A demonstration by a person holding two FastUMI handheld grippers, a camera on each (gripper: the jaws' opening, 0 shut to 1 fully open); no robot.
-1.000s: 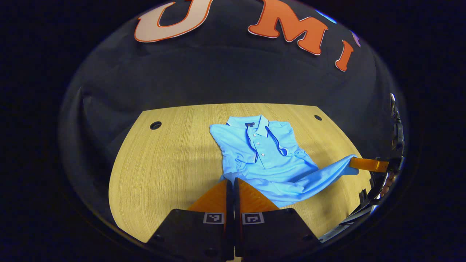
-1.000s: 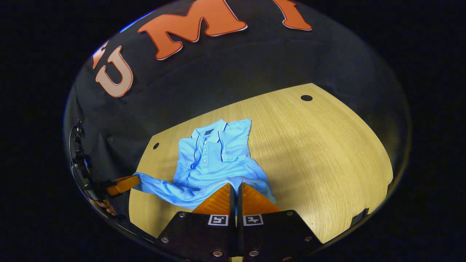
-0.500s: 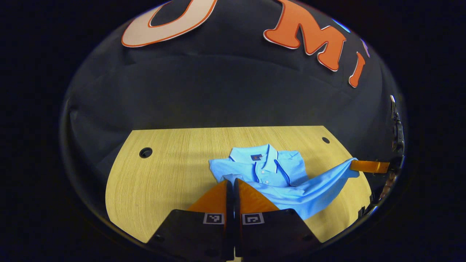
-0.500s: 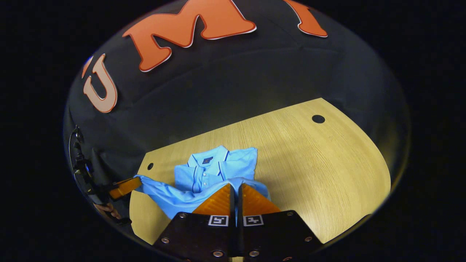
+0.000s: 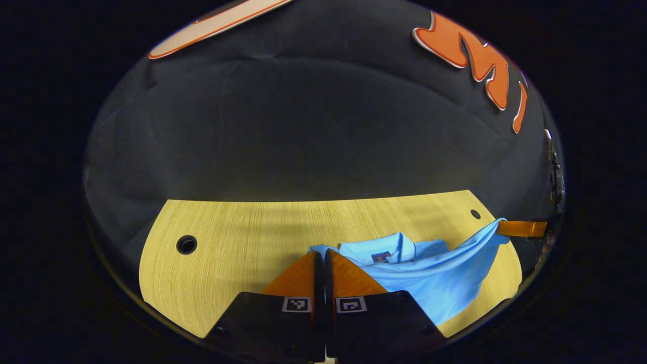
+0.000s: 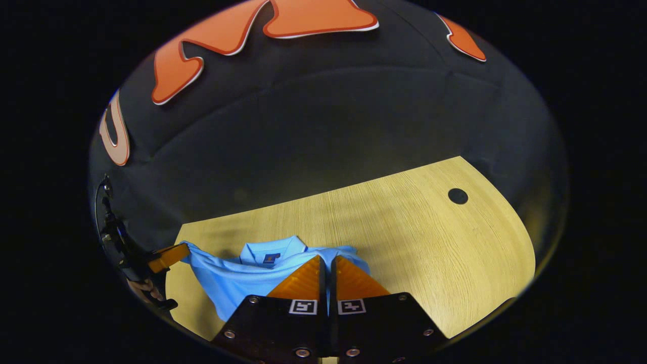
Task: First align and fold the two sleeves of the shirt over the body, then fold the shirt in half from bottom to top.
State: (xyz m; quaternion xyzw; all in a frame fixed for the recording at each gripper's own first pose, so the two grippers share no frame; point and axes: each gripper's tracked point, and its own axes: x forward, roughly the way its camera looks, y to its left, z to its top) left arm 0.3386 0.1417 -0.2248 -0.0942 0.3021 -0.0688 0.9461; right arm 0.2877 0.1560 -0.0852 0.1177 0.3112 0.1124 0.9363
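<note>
The front of the shirt (image 5: pixel 429 275) below the collar (image 5: pixel 399 247) is covered by the lifted hem drawn up over it, so the placket, buttons and folded sleeves cannot be made out. The hem corner nearest the left gripper (image 5: pixel 319 258) is hidden behind its fingers; the same is true at the right gripper (image 6: pixel 327 262). The label inside the collar (image 6: pixel 271 258) is too small to be read. A hand (image 6: pixel 144 289) left of the shirt is cut off by the picture's edge.
</note>
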